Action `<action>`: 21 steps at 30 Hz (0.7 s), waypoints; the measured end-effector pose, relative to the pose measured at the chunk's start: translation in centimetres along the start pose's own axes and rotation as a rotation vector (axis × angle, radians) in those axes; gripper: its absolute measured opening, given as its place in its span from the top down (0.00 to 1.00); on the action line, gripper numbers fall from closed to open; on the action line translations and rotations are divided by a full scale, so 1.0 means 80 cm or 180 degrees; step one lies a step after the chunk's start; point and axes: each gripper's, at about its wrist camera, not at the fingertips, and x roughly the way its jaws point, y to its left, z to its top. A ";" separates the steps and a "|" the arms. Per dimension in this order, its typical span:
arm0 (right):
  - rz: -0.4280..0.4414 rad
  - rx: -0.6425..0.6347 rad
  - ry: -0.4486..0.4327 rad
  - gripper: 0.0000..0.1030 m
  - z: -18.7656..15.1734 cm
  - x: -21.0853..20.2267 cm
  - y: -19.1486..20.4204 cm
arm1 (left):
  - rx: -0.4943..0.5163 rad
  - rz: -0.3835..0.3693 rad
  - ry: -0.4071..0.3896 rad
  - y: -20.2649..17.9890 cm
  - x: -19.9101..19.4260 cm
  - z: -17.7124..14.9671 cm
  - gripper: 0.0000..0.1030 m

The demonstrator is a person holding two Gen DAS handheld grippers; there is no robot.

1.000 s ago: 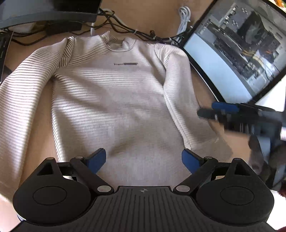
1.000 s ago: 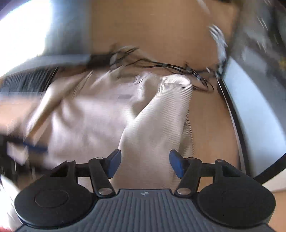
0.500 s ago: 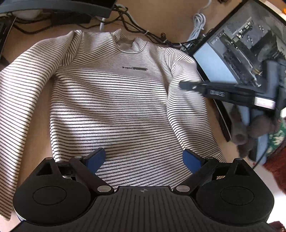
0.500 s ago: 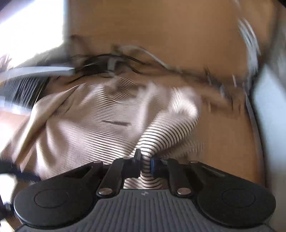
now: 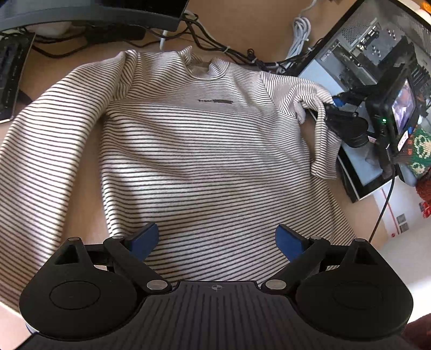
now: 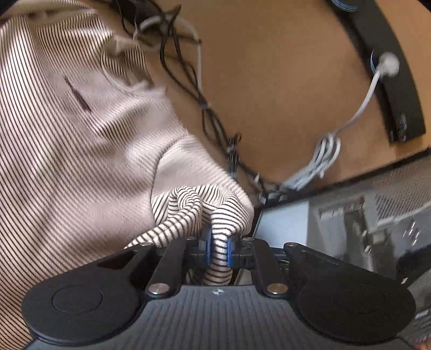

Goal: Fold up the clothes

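One striped long-sleeved top (image 5: 204, 161) lies face-up and mostly flat on the tan desk (image 5: 242, 24), collar toward the far cables (image 5: 215, 45) and hem toward the left gripper (image 5: 216, 242). Long axis of the body: collar to hem, running straight away from the left gripper, whose blue pads stand wide apart above the hem with nothing between them. Right sleeve (image 5: 320, 129): bunched and raised off the desk at the right shoulder, its cuff end hanging loose below the pinch. Right gripper (image 6: 218, 250): clamped on a thick gather of that sleeve, cloth pressed between both blue pads; it is the nearer of the two to the sleeve and the only one holding cloth. Governing relation: the body of the top lies to the left of the held sleeve, so the fold would probably carry the sleeve leftward across the chest, crosswise to the long axis. Left sleeve (image 5: 40, 150): spread outward at the left, its cuff cut off by the picture edge. Computer case (image 5: 377, 53) stands just beside the raised sleeve. Hidden: the hem's middle, behind the left gripper's body; how much sleeve sits inside the right jaws. Right-wrist view is blurred over the chest, so creases there are hard to judge.
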 end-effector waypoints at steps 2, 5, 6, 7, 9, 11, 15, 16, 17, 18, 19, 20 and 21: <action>-0.0005 0.0096 0.0074 0.87 -0.008 -0.001 -0.001 | 0.0036 0.0039 0.0016 0.002 -0.003 -0.001 0.06; -0.0077 0.0303 0.0110 0.77 -0.023 -0.017 -0.010 | 0.0101 0.0104 0.0011 0.005 -0.011 -0.003 0.06; -0.0067 0.0415 0.0060 0.77 -0.030 -0.032 -0.016 | 0.0114 0.0123 -0.0009 0.006 -0.016 -0.004 0.06; -0.0017 0.0538 -0.0008 0.74 -0.036 -0.048 -0.024 | 0.0131 0.0132 -0.0033 0.008 -0.021 -0.006 0.06; 0.0145 0.0866 -0.0171 0.69 -0.055 -0.092 -0.039 | 0.0224 0.0167 -0.0100 0.007 -0.032 -0.010 0.05; 0.0329 0.1149 -0.0275 0.67 -0.078 -0.131 -0.046 | 0.0403 0.0220 -0.0161 0.002 -0.043 -0.016 0.05; 0.0702 0.1381 -0.0265 0.66 -0.133 -0.198 -0.025 | 0.0715 0.0225 -0.0180 -0.009 -0.053 -0.033 0.05; 0.0758 0.1327 -0.0222 0.66 -0.146 -0.208 -0.013 | 0.0750 0.0204 -0.0162 -0.011 -0.055 -0.037 0.05; 0.0808 0.1252 -0.0174 0.66 -0.158 -0.216 0.000 | 0.0774 0.0187 -0.0139 -0.012 -0.056 -0.041 0.05; 0.0861 0.1175 -0.0119 0.66 -0.171 -0.225 0.014 | 0.0798 0.0174 -0.0114 -0.014 -0.059 -0.046 0.05; 0.0904 0.1109 -0.0075 0.66 -0.182 -0.231 0.027 | 0.0835 0.0165 -0.0096 -0.017 -0.062 -0.052 0.05; 0.0935 0.1055 -0.0043 0.66 -0.191 -0.235 0.039 | 0.0876 0.0162 -0.0087 -0.019 -0.065 -0.058 0.04; 0.0967 0.1001 -0.0010 0.66 -0.200 -0.239 0.051 | 0.0918 0.0168 -0.0083 -0.021 -0.069 -0.064 0.04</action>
